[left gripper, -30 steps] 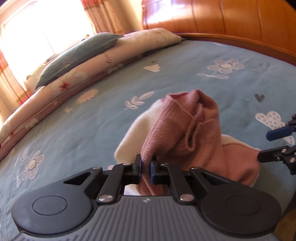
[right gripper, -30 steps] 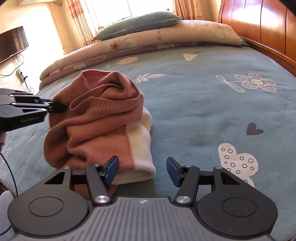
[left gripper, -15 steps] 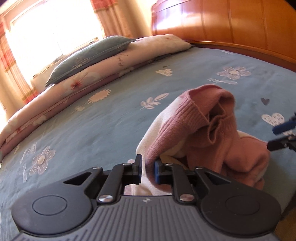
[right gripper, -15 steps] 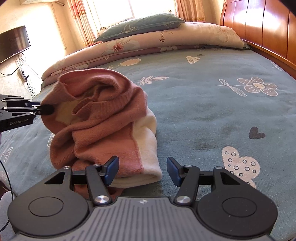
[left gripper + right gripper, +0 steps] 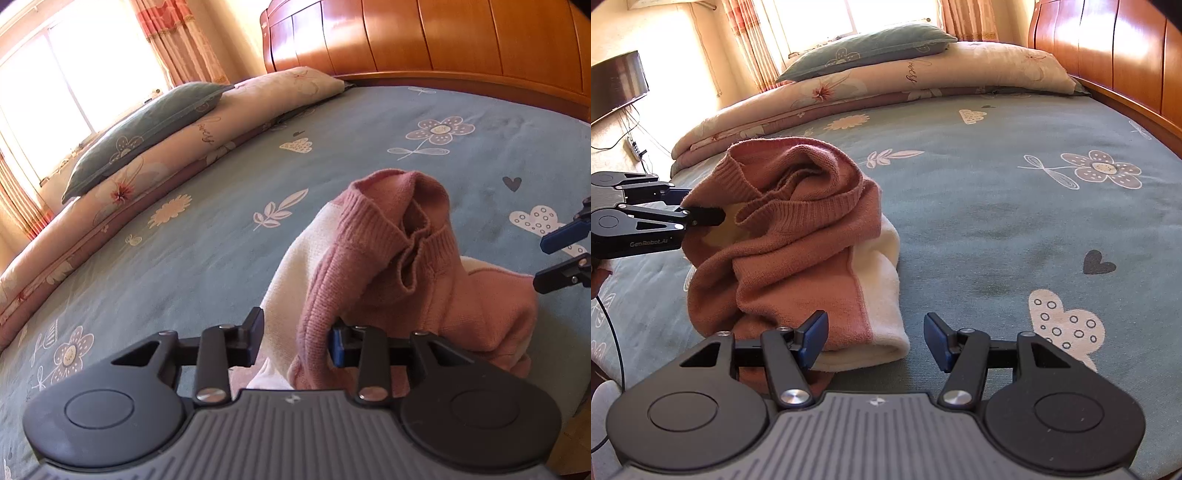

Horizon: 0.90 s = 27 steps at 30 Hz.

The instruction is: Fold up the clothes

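A pink and cream knitted sweater [image 5: 413, 266] lies bunched in a folded heap on the blue bed cover; it also shows in the right wrist view [image 5: 798, 236]. My left gripper [image 5: 295, 341] has its jaws open, with a pink edge of the sweater still draped between them against the right finger. In the right wrist view the left gripper [image 5: 701, 212] sits at the sweater's left side. My right gripper [image 5: 875, 339] is open and empty, just in front of the sweater's cream folded end. Its fingers [image 5: 561, 236] show at the right edge of the left wrist view.
The blue flowered bed cover [image 5: 1015, 206] spreads to the right. A folded quilt [image 5: 923, 77] with a teal pillow [image 5: 864, 48] lies along the far side. A wooden headboard [image 5: 443, 40] stands behind. A television [image 5: 617, 85] and cables are at the left.
My left gripper has opened; it was shut on the pink sweater edge before. The raised part of the sweater has sunk lower onto the heap. The right gripper has stayed open and nearly still.
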Tool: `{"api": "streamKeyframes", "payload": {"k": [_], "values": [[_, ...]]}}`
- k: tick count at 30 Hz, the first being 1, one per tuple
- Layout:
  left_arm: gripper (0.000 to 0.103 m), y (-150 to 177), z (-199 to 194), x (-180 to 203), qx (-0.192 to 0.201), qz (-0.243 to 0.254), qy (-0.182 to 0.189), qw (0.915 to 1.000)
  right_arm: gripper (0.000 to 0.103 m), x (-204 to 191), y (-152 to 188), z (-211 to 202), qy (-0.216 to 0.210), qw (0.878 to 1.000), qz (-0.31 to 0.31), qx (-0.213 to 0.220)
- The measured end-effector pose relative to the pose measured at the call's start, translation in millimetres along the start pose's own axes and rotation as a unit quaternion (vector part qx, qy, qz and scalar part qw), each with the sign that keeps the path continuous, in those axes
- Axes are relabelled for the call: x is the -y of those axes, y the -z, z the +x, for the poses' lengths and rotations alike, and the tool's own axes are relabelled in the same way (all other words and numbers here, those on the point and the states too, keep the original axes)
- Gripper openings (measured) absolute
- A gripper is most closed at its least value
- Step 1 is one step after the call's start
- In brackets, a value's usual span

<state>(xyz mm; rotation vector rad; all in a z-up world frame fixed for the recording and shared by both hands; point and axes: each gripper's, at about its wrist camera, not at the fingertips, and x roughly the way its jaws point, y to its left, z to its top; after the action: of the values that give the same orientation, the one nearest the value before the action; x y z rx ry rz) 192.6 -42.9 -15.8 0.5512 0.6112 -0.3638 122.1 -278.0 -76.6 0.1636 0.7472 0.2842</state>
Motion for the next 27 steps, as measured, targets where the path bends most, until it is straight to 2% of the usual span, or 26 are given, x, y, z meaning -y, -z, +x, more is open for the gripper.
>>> {"api": "streamKeyframes", "payload": {"k": [1, 6, 9, 13, 18, 25, 27], "values": [[0.037, -0.4, 0.5, 0.5, -0.001, 0.001, -0.001, 1.0000, 0.062, 0.0, -0.3, 0.3, 0.000, 1.000, 0.000, 0.000], [0.017, -2.7, 1.7, 1.4, -0.011, 0.006, -0.005, 0.9999, 0.062, 1.9, 0.0, 2.2, -0.003, 1.000, 0.002, 0.000], [0.010, -2.6, 0.1, 2.7, -0.011, 0.008, -0.007, 0.9999, 0.062, 2.9, 0.6, 4.3, -0.004, 1.000, -0.001, -0.002], [0.009, -2.8, -4.1, -1.6, -0.003, 0.001, -0.028, 0.9996, 0.060, 2.2, -0.9, 4.4, -0.006, 1.000, -0.015, -0.001], [0.008, 1.2, -12.5, -30.4, 0.003, -0.042, -0.065, 0.9970, 0.056, -3.4, -11.7, 1.9, -0.015, 0.998, -0.059, 0.021], [0.009, 22.3, -16.6, -80.2, -0.007, -0.109, -0.111, 0.9879, 0.056, -19.2, -38.0, 4.3, -0.051, 0.989, -0.123, 0.059], [0.012, 31.3, -16.2, -93.9, -0.009, -0.125, -0.123, 0.9844, 0.056, -25.8, -46.5, 9.9, -0.062, 0.987, -0.138, 0.056]]}}
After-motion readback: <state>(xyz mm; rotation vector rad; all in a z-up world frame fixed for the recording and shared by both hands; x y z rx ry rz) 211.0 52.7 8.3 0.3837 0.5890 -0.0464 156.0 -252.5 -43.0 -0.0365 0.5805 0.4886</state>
